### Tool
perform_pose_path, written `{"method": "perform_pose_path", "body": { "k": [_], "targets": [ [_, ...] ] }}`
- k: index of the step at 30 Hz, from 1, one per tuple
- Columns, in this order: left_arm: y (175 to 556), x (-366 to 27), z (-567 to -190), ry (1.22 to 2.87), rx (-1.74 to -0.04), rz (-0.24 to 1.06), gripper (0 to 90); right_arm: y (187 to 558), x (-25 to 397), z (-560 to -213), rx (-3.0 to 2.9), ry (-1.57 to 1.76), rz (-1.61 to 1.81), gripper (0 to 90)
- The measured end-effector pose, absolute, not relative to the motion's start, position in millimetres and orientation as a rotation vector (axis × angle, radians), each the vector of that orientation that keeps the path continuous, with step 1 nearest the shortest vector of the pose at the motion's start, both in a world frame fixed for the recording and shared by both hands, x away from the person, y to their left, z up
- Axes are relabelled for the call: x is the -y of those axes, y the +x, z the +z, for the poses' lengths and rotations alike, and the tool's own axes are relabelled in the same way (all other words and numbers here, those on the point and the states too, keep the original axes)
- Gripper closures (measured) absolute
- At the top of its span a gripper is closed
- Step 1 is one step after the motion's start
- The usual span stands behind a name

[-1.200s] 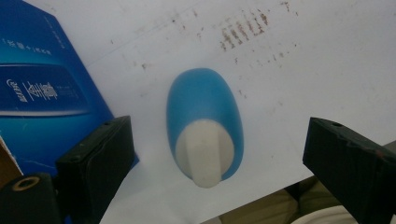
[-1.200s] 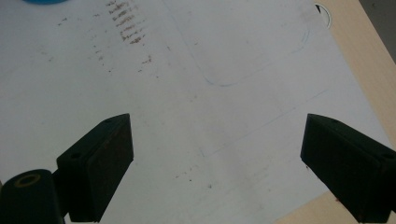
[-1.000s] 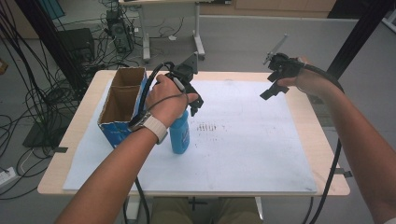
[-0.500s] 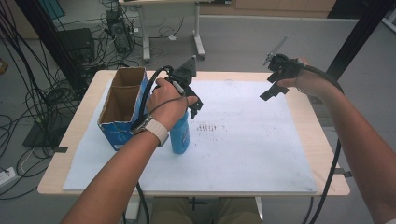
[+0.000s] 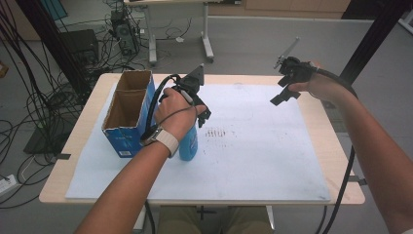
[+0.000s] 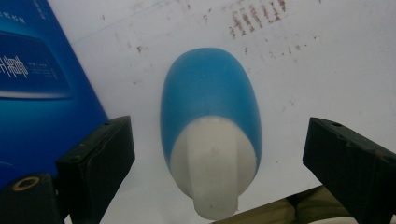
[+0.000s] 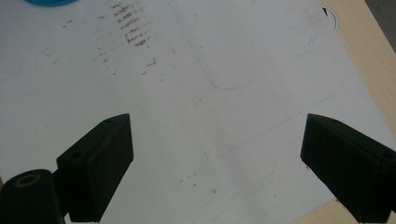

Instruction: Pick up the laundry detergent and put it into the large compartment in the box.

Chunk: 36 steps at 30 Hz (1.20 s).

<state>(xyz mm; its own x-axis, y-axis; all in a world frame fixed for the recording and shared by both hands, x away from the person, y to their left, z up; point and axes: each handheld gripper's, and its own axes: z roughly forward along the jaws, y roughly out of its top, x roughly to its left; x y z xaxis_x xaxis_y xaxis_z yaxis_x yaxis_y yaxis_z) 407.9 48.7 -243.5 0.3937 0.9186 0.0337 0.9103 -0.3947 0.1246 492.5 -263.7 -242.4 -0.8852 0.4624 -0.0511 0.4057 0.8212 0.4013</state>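
A blue bottle [image 5: 188, 145] with a white cap [image 6: 212, 173] stands upright on the white sheet [image 5: 253, 161], close beside an open blue cardboard box [image 5: 127, 113]. My left gripper [image 5: 198, 118] hangs straight above the bottle, pointing down. In the left gripper view it is open [image 6: 219, 135], one jaw on each side of the cap, neither touching. My right gripper [image 5: 282, 92] is held in the air over the back right of the sheet. It is open [image 7: 217, 135] with nothing between its jaws.
Rust-brown smudges [image 5: 218, 132] mark the sheet just right of the bottle. The wooden table edge [image 7: 369, 56] runs past the sheet on the right. Cables and equipment [image 5: 122, 29] lie on the floor behind the table.
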Motion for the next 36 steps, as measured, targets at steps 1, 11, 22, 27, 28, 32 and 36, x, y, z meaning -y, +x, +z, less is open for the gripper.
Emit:
{"method": "perform_pose_path", "body": {
  "k": [1, 11, 22, 27, 28, 32, 36],
  "targets": [
    [407.7, -49.5, -244.5, 2.543, -1.677, 0.145, 9.5, 492.6, 263.7, -242.5, -2.857, 0.682, 0.58, 9.4],
    [409.3, -49.2, -250.3, 2.537, -1.687, 0.167, 9.7, 492.4, 262.3, -242.7, -2.858, 0.679, 0.585, 9.4],
    [411.5, -48.6, -252.6, 2.534, -1.7, 0.171, 9.9, 492.8, 263.0, -243.6, -2.857, 0.677, 0.589, 9.4],
    [411.4, -48.4, -252.8, 2.533, -1.696, 0.17, 9.9, 493.1, 263.3, -243.7, -2.858, 0.678, 0.587, 9.4],
    [411.4, -48.2, -252.7, 2.533, -1.695, 0.168, 9.9, 493.0, 263.2, -243.5, -2.858, 0.678, 0.586, 9.4],
    [411.2, -47.5, -252.3, 2.527, -1.694, 0.167, 9.9, 492.7, 262.8, -243.5, -2.857, 0.677, 0.588, 9.4],
    [411.2, -47.1, -252.3, 2.527, -1.694, 0.162, 9.9, 492.9, 262.9, -243.8, -2.858, 0.678, 0.587, 9.4]
  ]
}}
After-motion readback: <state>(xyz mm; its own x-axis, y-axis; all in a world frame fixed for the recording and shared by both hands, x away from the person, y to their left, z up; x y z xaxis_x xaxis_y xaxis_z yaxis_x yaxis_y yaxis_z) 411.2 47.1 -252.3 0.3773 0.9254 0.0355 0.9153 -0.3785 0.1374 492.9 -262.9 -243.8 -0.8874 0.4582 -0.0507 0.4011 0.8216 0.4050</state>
